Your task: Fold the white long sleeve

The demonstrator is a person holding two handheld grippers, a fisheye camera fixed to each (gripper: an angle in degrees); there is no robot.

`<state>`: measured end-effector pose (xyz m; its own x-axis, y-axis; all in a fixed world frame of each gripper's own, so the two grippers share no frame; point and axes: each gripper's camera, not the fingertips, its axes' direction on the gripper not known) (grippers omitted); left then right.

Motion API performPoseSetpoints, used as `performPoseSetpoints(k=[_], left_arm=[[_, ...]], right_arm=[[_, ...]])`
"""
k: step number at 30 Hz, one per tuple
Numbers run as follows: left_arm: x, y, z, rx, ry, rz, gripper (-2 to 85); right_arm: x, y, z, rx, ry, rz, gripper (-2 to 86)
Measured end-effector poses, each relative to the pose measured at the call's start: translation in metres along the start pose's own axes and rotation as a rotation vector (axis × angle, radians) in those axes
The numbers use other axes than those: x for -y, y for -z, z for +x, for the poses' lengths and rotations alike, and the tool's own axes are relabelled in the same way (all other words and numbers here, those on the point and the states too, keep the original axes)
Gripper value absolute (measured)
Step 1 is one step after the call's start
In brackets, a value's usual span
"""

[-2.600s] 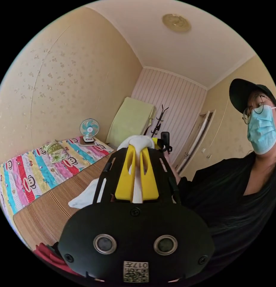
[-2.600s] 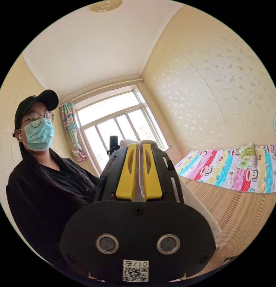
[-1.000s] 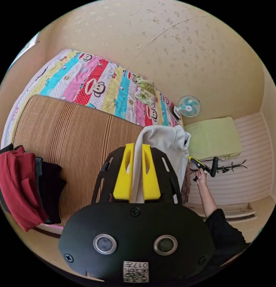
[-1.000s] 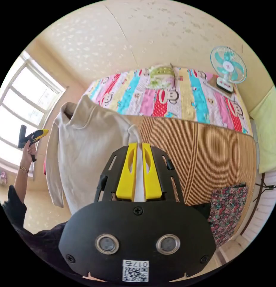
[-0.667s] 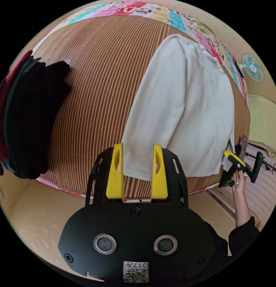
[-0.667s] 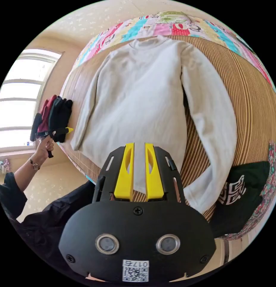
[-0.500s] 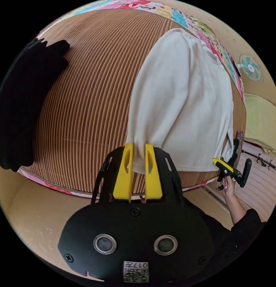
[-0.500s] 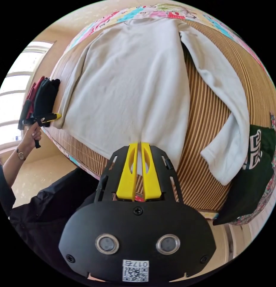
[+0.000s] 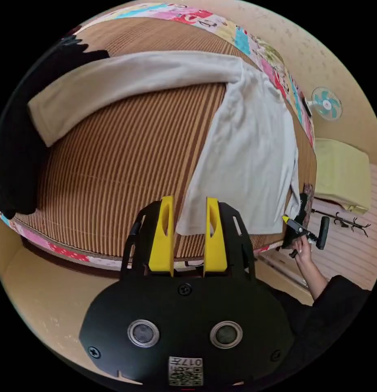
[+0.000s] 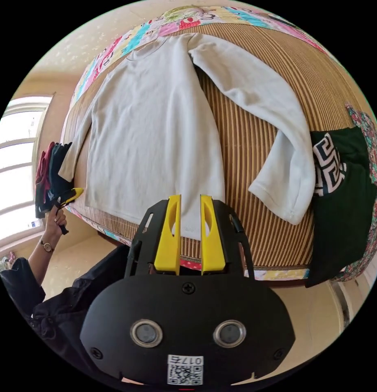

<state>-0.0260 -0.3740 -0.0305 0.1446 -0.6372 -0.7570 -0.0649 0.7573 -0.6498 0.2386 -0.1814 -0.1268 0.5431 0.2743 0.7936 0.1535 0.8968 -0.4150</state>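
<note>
A bed covered by a striped mat is seen; the white long sleeve is spread flat on it, with dark, possibly folded, clothes at the right edge.

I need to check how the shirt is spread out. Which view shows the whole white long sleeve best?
The right gripper view: the white long sleeve lies flat on the mat, collar, body and both sleeves visible. The left gripper view shows it obliquely, one sleeve stretched out, and the hem corner.

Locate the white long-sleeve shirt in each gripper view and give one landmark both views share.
Left gripper view: white long-sleeve shirt lies right of centre, one sleeve stretching toward upper left.
Right gripper view: shirt spread flat at centre-left, collar at top.
Shared landmark: the brown striped mat under it.
</note>
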Motion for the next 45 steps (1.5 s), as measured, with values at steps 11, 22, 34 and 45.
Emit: performPoseSetpoints(k=[11, 22, 34, 45], left_arm=[[-0.142, 0.047, -0.086, -0.126, 0.259, -0.106, 6.0], [-0.005, 0.166, -0.275, -0.705, 0.568, 0.695, 16.5], [-0.062, 0.296, -0.204, -0.499, 0.271, 1.23, 3.5], [0.002, 0.086, 0.139, -0.37, -0.532, 0.431, 7.5]], right_arm=[[-0.17, 0.016, 0.048, -0.188, 0.055, -0.359, 0.7], [-0.163, 0.118, 0.129, 0.11, -0.288, -0.231, 0.4], [-0.183, 0.195, 0.167, 0.322, -0.432, -0.118, 0.4], [-0.215, 0.233, 0.265, 1.023, -0.88, 0.501, 6.3]])
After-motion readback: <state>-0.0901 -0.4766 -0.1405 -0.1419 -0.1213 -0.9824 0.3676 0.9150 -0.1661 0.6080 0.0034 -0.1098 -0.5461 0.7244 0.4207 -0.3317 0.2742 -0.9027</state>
